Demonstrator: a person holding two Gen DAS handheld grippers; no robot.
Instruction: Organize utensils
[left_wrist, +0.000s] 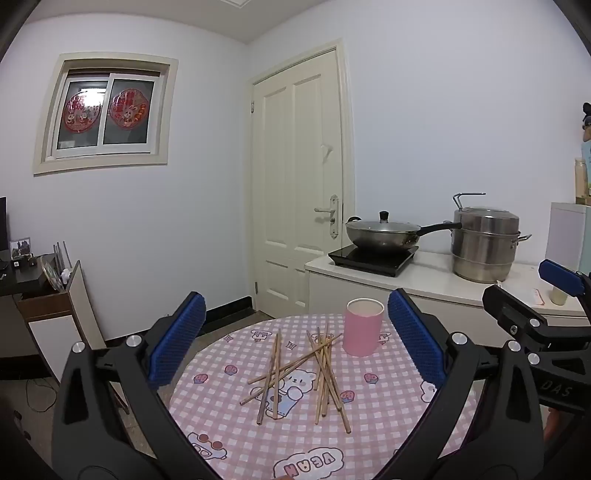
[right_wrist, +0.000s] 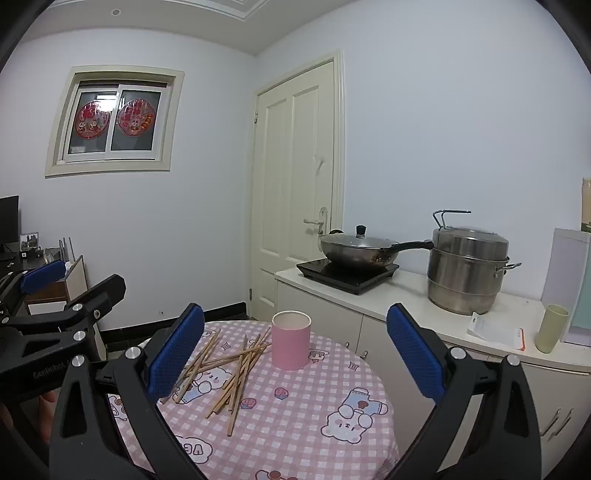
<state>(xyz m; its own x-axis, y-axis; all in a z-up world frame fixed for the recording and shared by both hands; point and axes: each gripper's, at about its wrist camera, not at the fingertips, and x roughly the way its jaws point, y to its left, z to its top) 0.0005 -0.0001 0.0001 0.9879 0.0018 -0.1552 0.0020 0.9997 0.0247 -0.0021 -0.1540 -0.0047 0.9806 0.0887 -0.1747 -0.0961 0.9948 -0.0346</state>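
Several wooden chopsticks (left_wrist: 306, 373) lie in a loose crossed pile on a round table with a pink checked cloth (left_wrist: 380, 417). An empty pink cylindrical holder (left_wrist: 362, 326) stands upright just behind the pile to the right. My left gripper (left_wrist: 295, 339) is open and empty, held above the near side of the table. In the right wrist view the chopsticks (right_wrist: 229, 369) lie left of the holder (right_wrist: 291, 339) on the cloth (right_wrist: 314, 417). My right gripper (right_wrist: 295, 343) is open and empty, hovering above the table.
A white counter (right_wrist: 406, 299) stands behind the table with an induction hob and lidded wok (right_wrist: 356, 249), a steel steamer pot (right_wrist: 467, 273), a green cup (right_wrist: 551, 328) and a paper. A closed door (right_wrist: 291, 184) is behind. A dark desk and cabinet (left_wrist: 48, 295) stand at left.
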